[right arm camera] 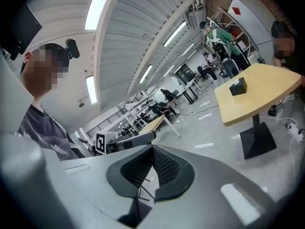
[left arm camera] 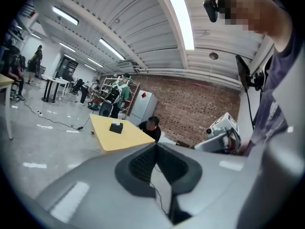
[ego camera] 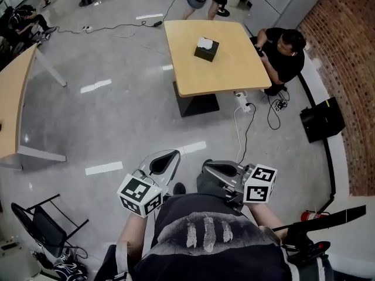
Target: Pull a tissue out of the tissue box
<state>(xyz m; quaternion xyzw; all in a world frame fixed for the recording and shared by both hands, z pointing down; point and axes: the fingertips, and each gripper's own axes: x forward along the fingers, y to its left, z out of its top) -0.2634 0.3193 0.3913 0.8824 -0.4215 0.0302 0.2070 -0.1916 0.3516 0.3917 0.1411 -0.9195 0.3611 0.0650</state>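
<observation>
Black tissue box (ego camera: 206, 50) on wooden table (ego camera: 231, 69), left tool (ego camera: 170, 157) and right tool (ego camera: 210, 166) closed, empty

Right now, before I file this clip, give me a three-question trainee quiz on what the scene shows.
1. True or false: the black tissue box stands on the light wooden table, with a white tissue sticking out of its top.
2. Multiple choice: the left gripper and the right gripper are A) both shut and empty, B) both open, C) one shut on the tissue.
3. Short answer: who is at the table's edge?
Key: 1 true; 2 A; 3 a seated person in black.
</observation>
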